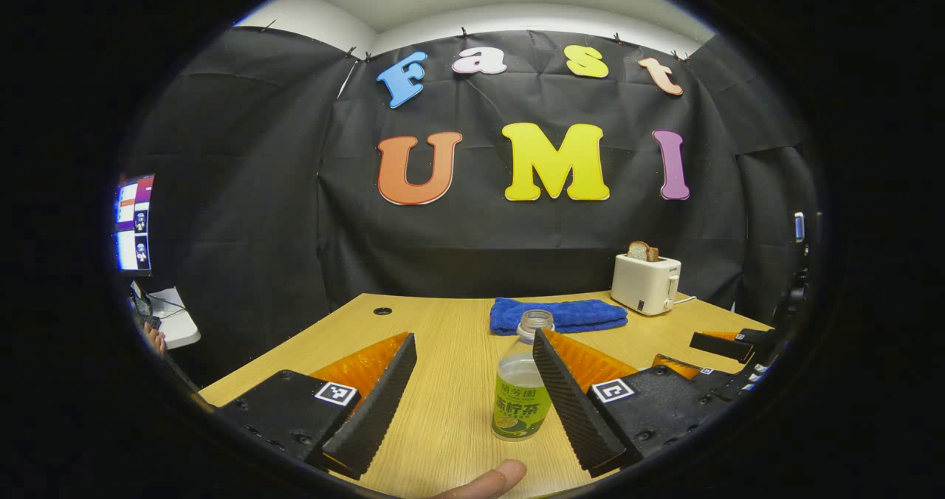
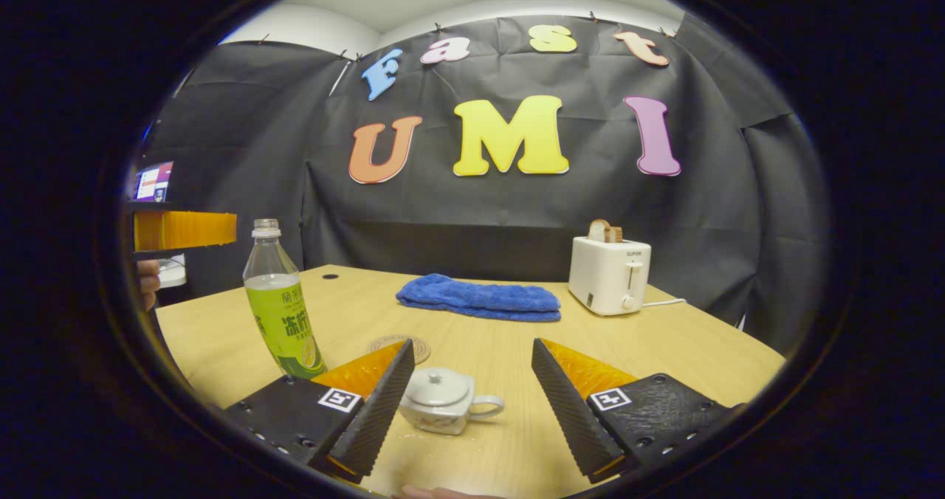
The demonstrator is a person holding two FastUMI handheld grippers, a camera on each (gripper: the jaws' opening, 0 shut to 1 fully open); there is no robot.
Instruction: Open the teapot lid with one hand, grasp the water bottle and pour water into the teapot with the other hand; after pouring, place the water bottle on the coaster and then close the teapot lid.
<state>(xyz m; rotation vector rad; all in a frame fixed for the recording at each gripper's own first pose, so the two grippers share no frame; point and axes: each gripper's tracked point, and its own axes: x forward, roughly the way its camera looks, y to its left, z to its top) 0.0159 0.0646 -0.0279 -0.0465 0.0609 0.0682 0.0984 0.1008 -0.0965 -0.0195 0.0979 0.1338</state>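
Teapot (image 2: 441, 401): low on counter (image 2: 517, 336), lid (image 2: 438, 387) seated, handle pointing right; sits near, between spread fingers of right tool (image 2: 472, 403), closer to left finger; right tool released, holding nothing; nearer hand for lid.
Water bottle (image 1: 521, 388): upright, long axis vertical, uncapped, part full; stands between fingers of left tool (image 1: 472, 403), just beside right finger; left tool released, nothing gripped.
Coaster (image 2: 402, 346): flat, just beyond teapot.
Blue towel (image 2: 480, 297), toaster (image 2: 609, 274): far side.
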